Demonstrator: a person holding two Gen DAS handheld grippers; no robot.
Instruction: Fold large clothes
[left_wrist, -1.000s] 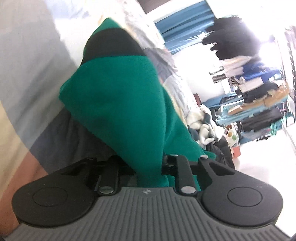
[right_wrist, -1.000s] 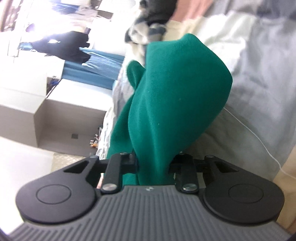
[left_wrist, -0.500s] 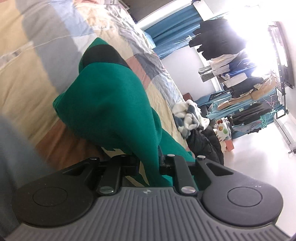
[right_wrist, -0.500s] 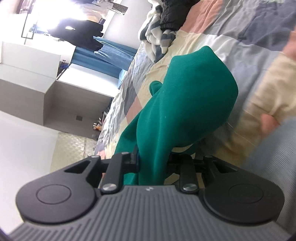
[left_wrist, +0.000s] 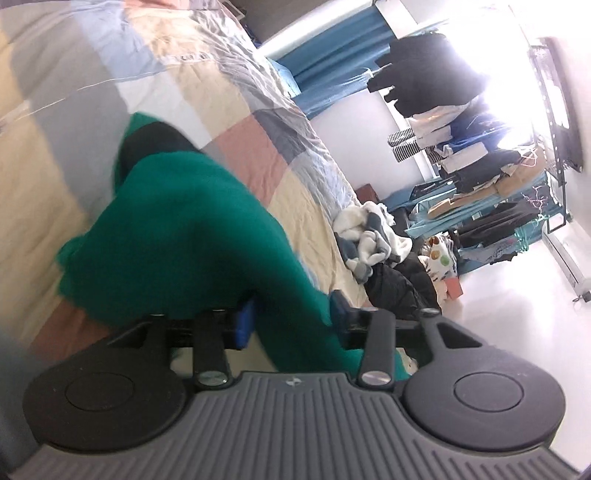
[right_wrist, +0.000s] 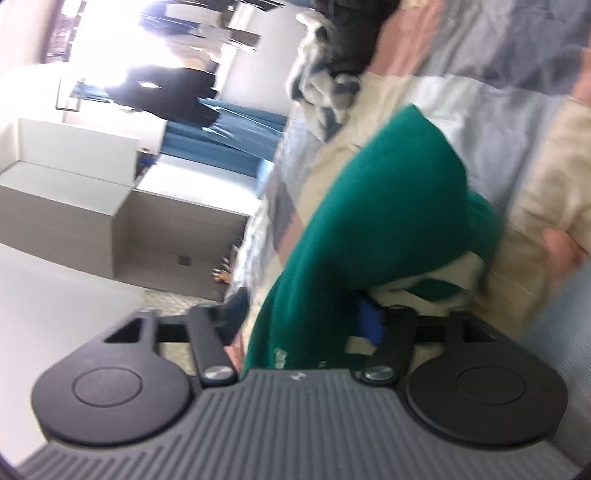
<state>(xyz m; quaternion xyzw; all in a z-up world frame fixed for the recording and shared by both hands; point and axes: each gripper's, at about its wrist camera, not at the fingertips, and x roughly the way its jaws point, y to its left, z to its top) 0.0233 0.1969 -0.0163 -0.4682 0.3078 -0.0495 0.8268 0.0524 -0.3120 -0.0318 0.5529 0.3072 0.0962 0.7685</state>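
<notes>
The green sweatshirt (left_wrist: 177, 229), with a black patch at its far end, lies bunched on the patchwork quilt (left_wrist: 240, 155). A fold of it runs back between the jaws of my left gripper (left_wrist: 291, 315). Those jaws are opening, their blue pads apart and no longer pinching the cloth. In the right wrist view the same green sweatshirt (right_wrist: 388, 192) hangs blurred over the quilt (right_wrist: 517, 129), white print showing on its underside. My right gripper (right_wrist: 303, 317) is also opening, with the cloth loose between its jaws and a gap at the left finger.
A white and grey heap of clothes (left_wrist: 369, 236) and a black jacket (left_wrist: 399, 291) lie at the bed's far end. A loaded clothes rack (left_wrist: 480, 184) stands beyond by the bright window. A grey cabinet (right_wrist: 110, 206) and blue curtains (right_wrist: 229, 125) flank the bed.
Both grippers were shut on the green sweatshirt and have now spread their jaws. The cloth sags lower and looser. Both views have pulled up and back from the quilt.
</notes>
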